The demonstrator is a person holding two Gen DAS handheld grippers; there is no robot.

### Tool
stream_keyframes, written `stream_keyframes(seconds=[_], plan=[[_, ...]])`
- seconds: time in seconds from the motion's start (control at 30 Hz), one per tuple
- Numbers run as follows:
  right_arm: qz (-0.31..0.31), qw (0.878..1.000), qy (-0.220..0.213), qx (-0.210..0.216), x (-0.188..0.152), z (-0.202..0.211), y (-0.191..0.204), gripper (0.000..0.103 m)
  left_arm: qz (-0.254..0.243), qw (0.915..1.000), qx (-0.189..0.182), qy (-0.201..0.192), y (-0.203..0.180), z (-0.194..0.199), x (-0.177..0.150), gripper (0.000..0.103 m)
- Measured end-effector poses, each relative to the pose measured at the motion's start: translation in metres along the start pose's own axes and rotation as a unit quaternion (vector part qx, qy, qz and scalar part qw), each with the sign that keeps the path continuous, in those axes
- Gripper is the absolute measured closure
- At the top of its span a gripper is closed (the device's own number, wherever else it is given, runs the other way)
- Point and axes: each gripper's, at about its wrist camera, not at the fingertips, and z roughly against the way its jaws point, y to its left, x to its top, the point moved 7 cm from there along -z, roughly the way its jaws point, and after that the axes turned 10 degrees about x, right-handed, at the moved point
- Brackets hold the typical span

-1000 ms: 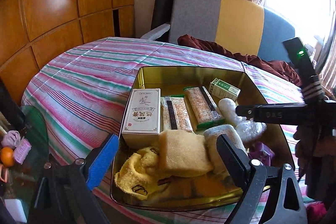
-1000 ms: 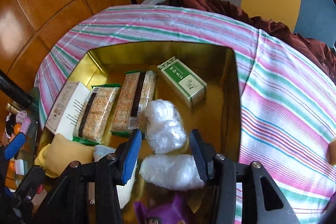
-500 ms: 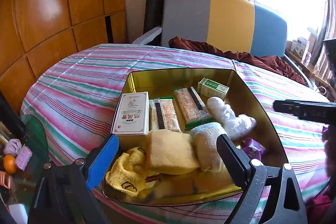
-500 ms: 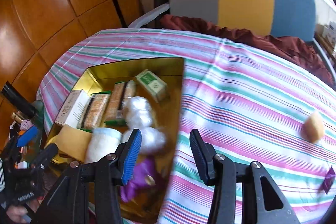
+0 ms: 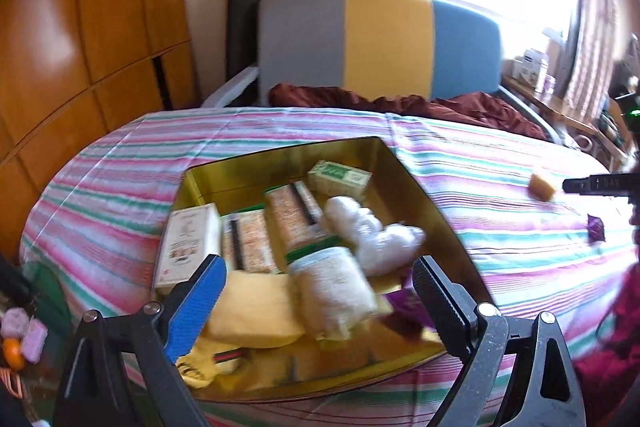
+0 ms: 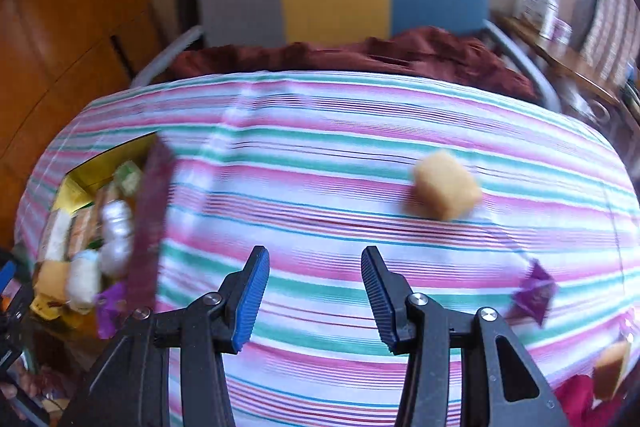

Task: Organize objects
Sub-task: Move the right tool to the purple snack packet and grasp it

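Objects for sorting lie in two places: most are packed in the gold-coloured rectangular metal tin (image 5: 404, 163) on the pink-and-green striped tablecloth (image 6: 320, 131), a few are loose on the cloth well to its right. Inside the tin, largest first: a folded yellow cloth (image 5: 256, 307), a white printed carton (image 5: 188, 243), a rolled pale towel (image 5: 332, 291), two flat orange snack packets (image 5: 296, 215) side by side, two clear-wrapped white bundles (image 5: 372, 235), a small green-and-white box (image 5: 340, 177) at the far wall, and a purple foil wrapper (image 5: 408, 307) near the front.

Out on the cloth sit a tan sponge-like cube (image 6: 444, 187), a small purple foil packet (image 6: 534, 293) nearer the camera, and another tan piece (image 6: 610, 367) at the frame's lower right edge.

The left gripper (image 5: 316, 311) hangs over the tin's near end, jaws wide apart, nothing between them. The right gripper (image 6: 316, 291) is over bare cloth, jaws parted and empty — the cube lies beyond and to the right of them.

Risks, as I judge them: the view is motion-blurred, so a fast approach could overshoot and knock the light cube across the cloth. The thin purple packet may slide or crumple rather than seat between the pads — and pinching low could snag the tablecloth.
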Motion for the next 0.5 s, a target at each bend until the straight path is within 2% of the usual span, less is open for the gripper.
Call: stream_keyframes(seconds=[0.1,0.17,0.27,0.3,0.37,0.4,0.43,0.5], plan=[[-0.063,0.997,-0.015,-0.044,0.004,0.013,-0.066,0.055,-0.016,0.9997,-0.016,0.000,-0.020,0.000,0.003,0.008],[-0.117,0.990,-0.023,-0.069,0.002,0.020,-0.111,0.054,-0.026,0.9993,-0.028,0.000,-0.033,0.001,0.005,0.008],[-0.206,0.974,-0.037,-0.089,-0.008,0.027,-0.170,0.053,-0.045,0.9980,-0.045,-0.004,-0.054,0.004,0.008,0.008],[-0.249,0.964,-0.039,-0.080,-0.015,0.028,-0.187,0.052,-0.051,0.9974,-0.051,-0.004,-0.062,0.005,0.009,0.008],[-0.315,0.947,-0.052,-0.044,-0.028,0.026,-0.207,0.040,-0.064,0.9960,-0.061,-0.004,-0.076,0.006,0.009,0.008],[-0.337,0.939,-0.055,-0.045,-0.032,0.025,-0.216,0.040,-0.070,0.9954,-0.066,-0.003,-0.083,0.006,0.010,0.008],[-0.343,0.936,-0.064,-0.050,-0.032,0.027,-0.219,0.040,-0.076,0.9948,-0.068,-0.002,-0.089,0.006,0.010,0.007],[-0.334,0.938,-0.068,-0.055,-0.028,0.026,-0.218,0.038,-0.086,0.9932,-0.079,-0.001,-0.103,0.007,0.011,0.007]])
